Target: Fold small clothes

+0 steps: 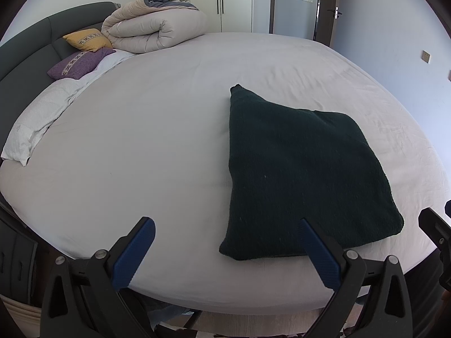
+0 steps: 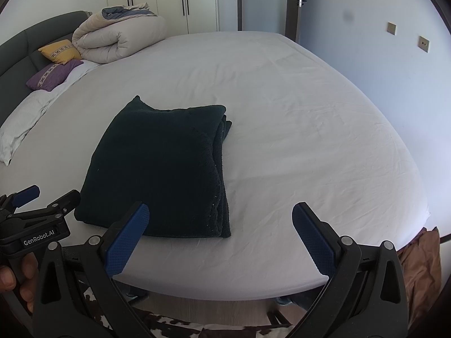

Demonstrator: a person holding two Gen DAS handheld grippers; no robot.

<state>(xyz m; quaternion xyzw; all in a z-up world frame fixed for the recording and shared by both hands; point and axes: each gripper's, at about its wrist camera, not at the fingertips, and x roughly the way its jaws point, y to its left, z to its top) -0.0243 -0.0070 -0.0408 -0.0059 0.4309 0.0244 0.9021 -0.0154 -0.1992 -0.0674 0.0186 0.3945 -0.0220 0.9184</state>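
Dark green knitted garment (image 2: 160, 169), folded into a thick rectangle, near front edge of bed under pale grey sheet (image 2: 282, 112). Left gripper (image 1: 225, 242) and right gripper (image 2: 220, 225) above that edge, jaws spread wide, empty.

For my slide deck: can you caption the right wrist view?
Both hand-held grippers open and empty before a folded dark garment on the bed.
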